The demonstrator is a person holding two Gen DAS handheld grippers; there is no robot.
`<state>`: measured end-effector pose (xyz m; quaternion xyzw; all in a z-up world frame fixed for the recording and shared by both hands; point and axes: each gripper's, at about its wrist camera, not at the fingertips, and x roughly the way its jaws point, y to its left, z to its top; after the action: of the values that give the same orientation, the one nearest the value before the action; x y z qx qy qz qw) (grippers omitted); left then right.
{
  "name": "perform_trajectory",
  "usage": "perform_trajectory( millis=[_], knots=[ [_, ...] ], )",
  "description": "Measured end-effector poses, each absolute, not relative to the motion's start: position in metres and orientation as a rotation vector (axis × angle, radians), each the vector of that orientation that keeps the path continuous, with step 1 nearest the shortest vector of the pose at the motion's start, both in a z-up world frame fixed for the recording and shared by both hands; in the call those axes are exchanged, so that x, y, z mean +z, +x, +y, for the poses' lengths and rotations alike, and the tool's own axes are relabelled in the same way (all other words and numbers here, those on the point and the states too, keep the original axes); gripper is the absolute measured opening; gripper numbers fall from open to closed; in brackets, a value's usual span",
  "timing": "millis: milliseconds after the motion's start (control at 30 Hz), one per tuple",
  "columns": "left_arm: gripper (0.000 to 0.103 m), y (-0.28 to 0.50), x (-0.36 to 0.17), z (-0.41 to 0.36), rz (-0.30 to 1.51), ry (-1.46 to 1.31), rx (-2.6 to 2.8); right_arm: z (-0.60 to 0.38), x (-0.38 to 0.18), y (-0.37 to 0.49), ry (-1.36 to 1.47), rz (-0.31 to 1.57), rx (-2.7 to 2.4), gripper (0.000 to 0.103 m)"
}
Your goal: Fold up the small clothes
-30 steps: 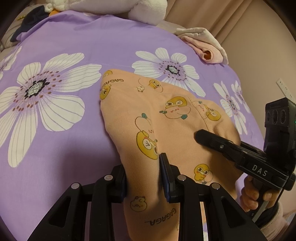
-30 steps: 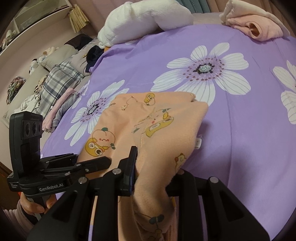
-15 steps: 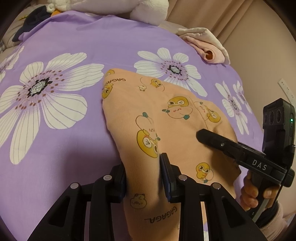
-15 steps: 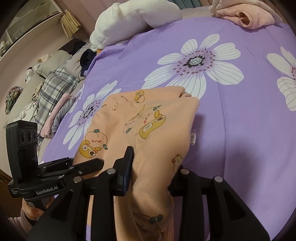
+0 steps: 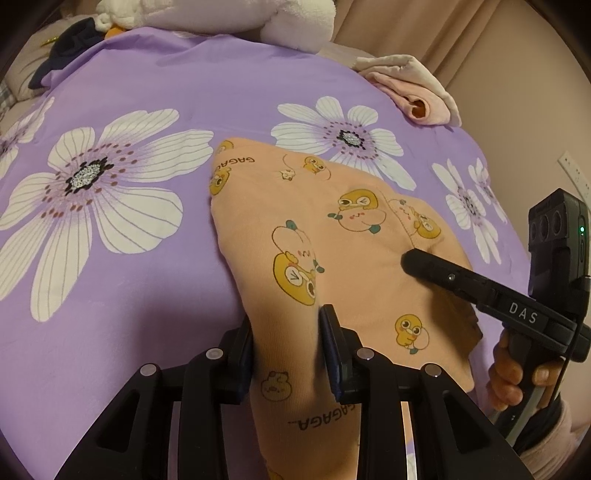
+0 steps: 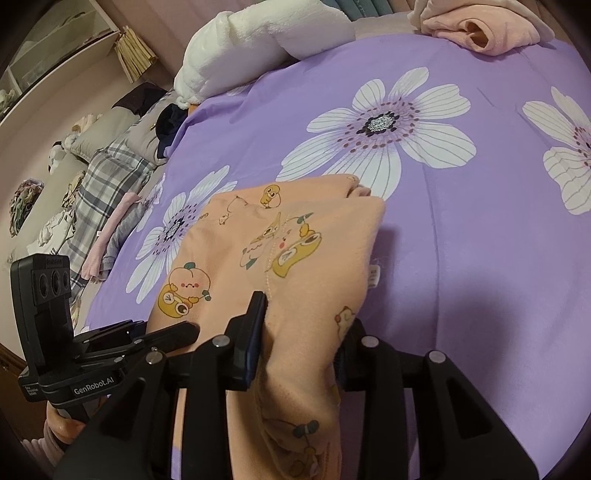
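Note:
A peach garment (image 5: 332,240) printed with yellow ducks lies partly folded on the purple flowered bed sheet (image 5: 147,295). Its near edge is lifted off the sheet. My left gripper (image 5: 288,343) is shut on a bunched strip of that edge, and the cloth fills the gap between its pads. In the right wrist view the same garment (image 6: 295,229) runs up into my right gripper (image 6: 301,332), which is shut on a thick fold; the cloth drapes over its right finger. The two grippers sit side by side along the edge: the right gripper (image 5: 417,260) shows at the right, the left gripper (image 6: 184,328) at the lower left.
A pile of pink and cream clothes (image 5: 413,96) (image 6: 480,29) sits at the sheet's far corner. A white plush pillow (image 6: 266,40) lies along the far edge. Plaid and grey clothing (image 6: 99,184) is heaped beside the bed. A hand (image 5: 517,376) grips the right handle.
The right gripper's fingers stand a little wider around the fold than a second ago. Both hands and the garment have barely shifted.

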<state>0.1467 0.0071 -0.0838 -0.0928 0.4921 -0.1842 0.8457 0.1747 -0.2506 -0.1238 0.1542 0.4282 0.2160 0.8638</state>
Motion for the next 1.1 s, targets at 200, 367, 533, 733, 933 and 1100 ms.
perform_trajectory(
  millis=[200, 367, 533, 733, 933, 1100],
  knots=[
    [0.030, 0.141, -0.081, 0.006, 1.029, -0.172, -0.373, -0.255, -0.123, 0.173, 0.334, 0.895, 0.441, 0.033],
    [0.030, 0.138, -0.079, 0.005, 1.026, -0.156, -0.364, -0.257, -0.123, 0.172, 0.337, 0.894, 0.435, 0.033],
    [0.030, 0.136, -0.078, 0.005, 1.024, -0.150, -0.357, -0.258, -0.123, 0.172, 0.334, 0.895, 0.432, 0.033],
    [0.030, 0.134, -0.077, 0.005, 1.021, -0.141, -0.353, -0.261, -0.122, 0.170, 0.336, 0.892, 0.421, 0.033],
    [0.030, 0.129, -0.076, 0.006, 1.018, -0.132, -0.345, -0.263, -0.121, 0.167, 0.337, 0.890, 0.411, 0.033],
    [0.030, 0.126, -0.075, 0.006, 1.016, -0.128, -0.339, -0.264, -0.121, 0.166, 0.339, 0.888, 0.405, 0.033]
  ],
)
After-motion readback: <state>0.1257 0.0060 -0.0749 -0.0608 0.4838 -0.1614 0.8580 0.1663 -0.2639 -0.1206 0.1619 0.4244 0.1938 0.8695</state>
